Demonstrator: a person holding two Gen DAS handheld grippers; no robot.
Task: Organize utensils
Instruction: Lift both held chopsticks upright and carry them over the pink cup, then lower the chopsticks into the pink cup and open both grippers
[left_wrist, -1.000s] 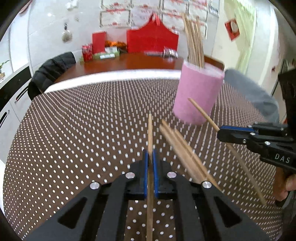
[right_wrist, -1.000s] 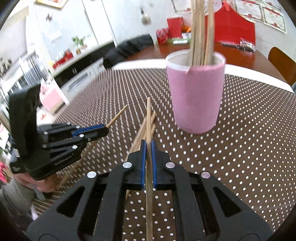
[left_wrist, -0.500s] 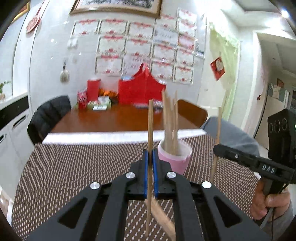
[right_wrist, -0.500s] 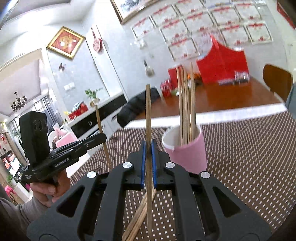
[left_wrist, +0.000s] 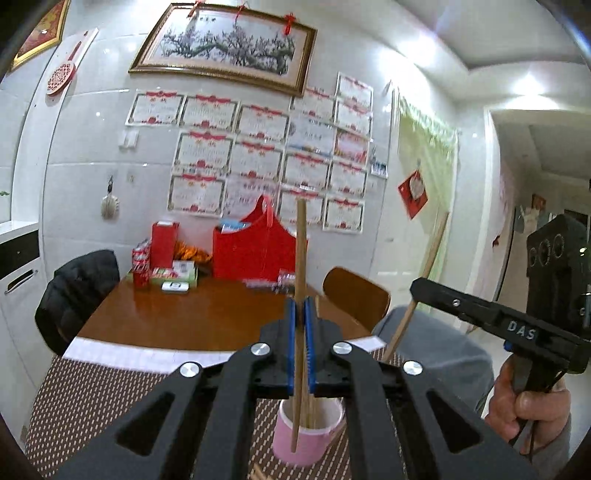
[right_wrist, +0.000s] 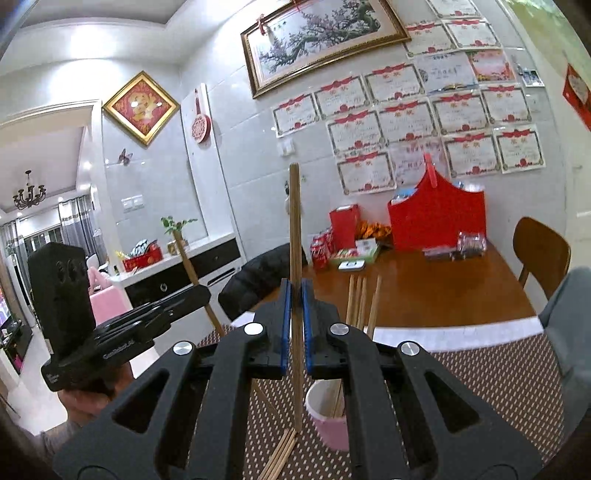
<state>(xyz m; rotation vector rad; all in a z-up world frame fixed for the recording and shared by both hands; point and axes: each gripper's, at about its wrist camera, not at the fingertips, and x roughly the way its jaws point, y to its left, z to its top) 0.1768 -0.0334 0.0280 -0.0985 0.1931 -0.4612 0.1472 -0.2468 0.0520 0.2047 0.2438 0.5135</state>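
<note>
Now the carry step: the left tool (left_wrist: 300, 325) is clamped on one upright chopstick (left_wrist: 301, 266), and the right tool (right_wrist: 294, 314) on another (right_wrist: 295, 236), both above the pink cup (left_wrist: 306, 439) on the dotted surface (left_wrist: 92, 398). Next, each tip must be lowered into the cup's mouth.

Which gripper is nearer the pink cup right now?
Left, narrowly. The left gripper sits above the pink cup, its chopstick end over the cup; the right gripper is above too, its chopstick hanging beside the rim.
</note>
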